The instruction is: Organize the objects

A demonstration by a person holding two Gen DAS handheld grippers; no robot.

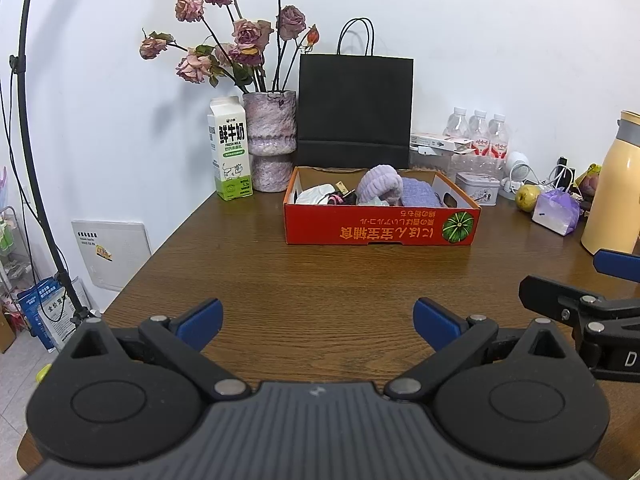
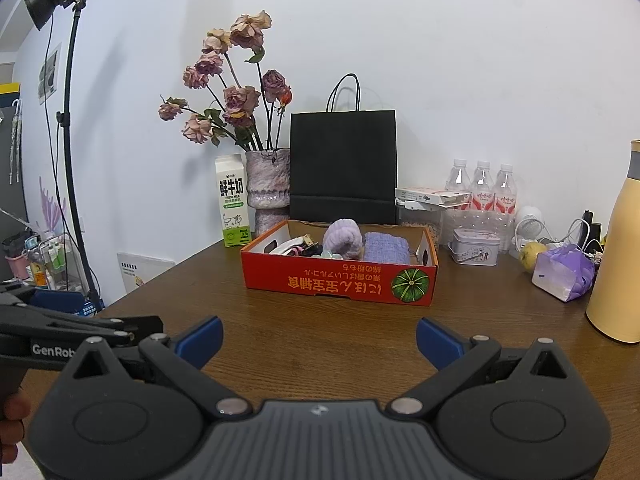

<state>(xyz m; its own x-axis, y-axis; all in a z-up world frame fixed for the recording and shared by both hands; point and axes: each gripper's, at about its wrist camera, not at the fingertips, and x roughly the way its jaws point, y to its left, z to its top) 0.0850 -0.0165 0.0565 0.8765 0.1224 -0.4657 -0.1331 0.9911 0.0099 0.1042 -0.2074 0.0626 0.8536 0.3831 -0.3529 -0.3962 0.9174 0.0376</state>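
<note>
Nearest, the left gripper and right gripper hang side by side with tongs spread and empty, short of the red box. Inside the box, the purple roll and folded cloth seem gathered for sorting; behind it stands the black bag.

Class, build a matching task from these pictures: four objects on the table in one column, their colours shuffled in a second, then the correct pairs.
Column A
1. paper bag
2. shallow box
3. tall flask
4. milk carton

Column B
a. pale yellow
b. white and green
c. black
d. red-orange

Pairs: 1-c, 2-d, 3-a, 4-b
</note>
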